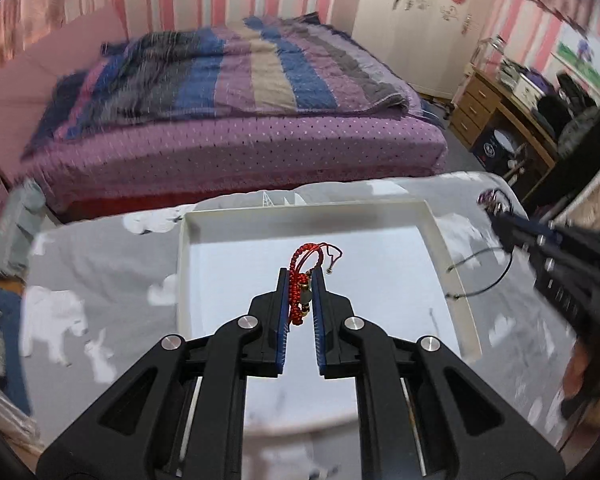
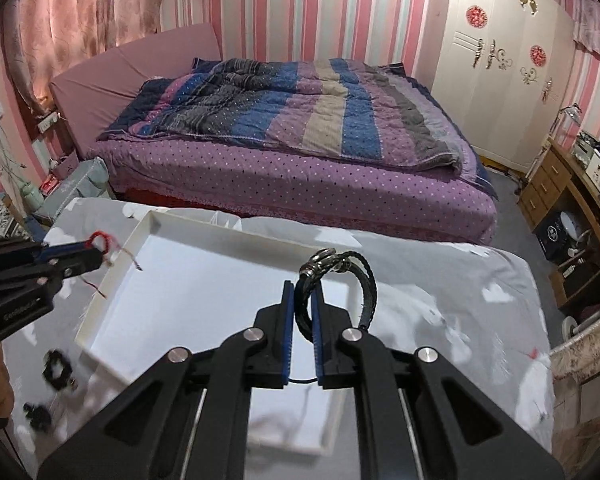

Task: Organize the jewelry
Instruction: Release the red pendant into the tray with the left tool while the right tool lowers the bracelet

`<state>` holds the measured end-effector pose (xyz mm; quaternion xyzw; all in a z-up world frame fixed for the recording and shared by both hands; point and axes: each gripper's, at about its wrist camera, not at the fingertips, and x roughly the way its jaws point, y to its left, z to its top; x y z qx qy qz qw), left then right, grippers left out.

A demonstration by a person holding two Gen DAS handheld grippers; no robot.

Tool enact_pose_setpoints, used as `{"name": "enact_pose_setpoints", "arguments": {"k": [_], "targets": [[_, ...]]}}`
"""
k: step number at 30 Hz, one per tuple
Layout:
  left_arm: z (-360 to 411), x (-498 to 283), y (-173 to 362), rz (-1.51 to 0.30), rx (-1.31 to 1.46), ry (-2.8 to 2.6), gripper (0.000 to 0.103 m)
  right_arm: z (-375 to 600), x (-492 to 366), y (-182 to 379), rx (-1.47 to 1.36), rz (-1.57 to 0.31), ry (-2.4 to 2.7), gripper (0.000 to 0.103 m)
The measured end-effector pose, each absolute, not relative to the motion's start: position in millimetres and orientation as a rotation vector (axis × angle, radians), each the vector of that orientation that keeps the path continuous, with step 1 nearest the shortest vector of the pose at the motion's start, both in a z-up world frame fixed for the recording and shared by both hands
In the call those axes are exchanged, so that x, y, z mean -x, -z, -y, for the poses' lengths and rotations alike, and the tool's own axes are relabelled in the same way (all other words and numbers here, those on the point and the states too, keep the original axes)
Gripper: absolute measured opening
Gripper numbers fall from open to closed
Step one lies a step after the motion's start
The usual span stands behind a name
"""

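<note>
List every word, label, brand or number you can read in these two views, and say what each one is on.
None can be read for certain.
Left gripper: pale lettering on its black body, too blurred to read.
Dark box under the desk: a round emblem, too small to read.
Wardrobe: red round stickers, no characters legible.
Red bracelet, black bracelet, white tray: no text visible.

A striped quilt (image 2: 292,108) covers the purple bed (image 2: 300,184) beside a wardrobe (image 2: 500,72).

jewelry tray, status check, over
Left claw shut on red braided bracelet. Right claw shut on black leather bracelet. Shallow white tray unobstructed.
</note>
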<state>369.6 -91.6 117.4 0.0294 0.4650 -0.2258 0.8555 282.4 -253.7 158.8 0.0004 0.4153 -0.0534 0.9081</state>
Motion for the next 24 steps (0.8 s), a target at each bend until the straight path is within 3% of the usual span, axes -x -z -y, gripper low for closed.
{"name": "enact_pose_setpoints", "arguments": {"k": [11, 20, 24], "targets": [[127.6, -444.2, -13.1, -1.13, -0.098, 0.369, 0.009, 256.9, -372.8, -56.6, 0.003, -1.0, 0.121, 0.008], [140.7, -448.6, 7.9, -1.142, -0.148, 0.353, 0.012, 257.4, -389.4, -11.5, -0.009, -1.088, 0.117, 0.009], [139.6, -444.6, 5.9, -1.137, -0.152, 0.341, 0.04, 263.8, -389.2, -10.1, -0.053, -1.1, 0.105, 0.01]]}}
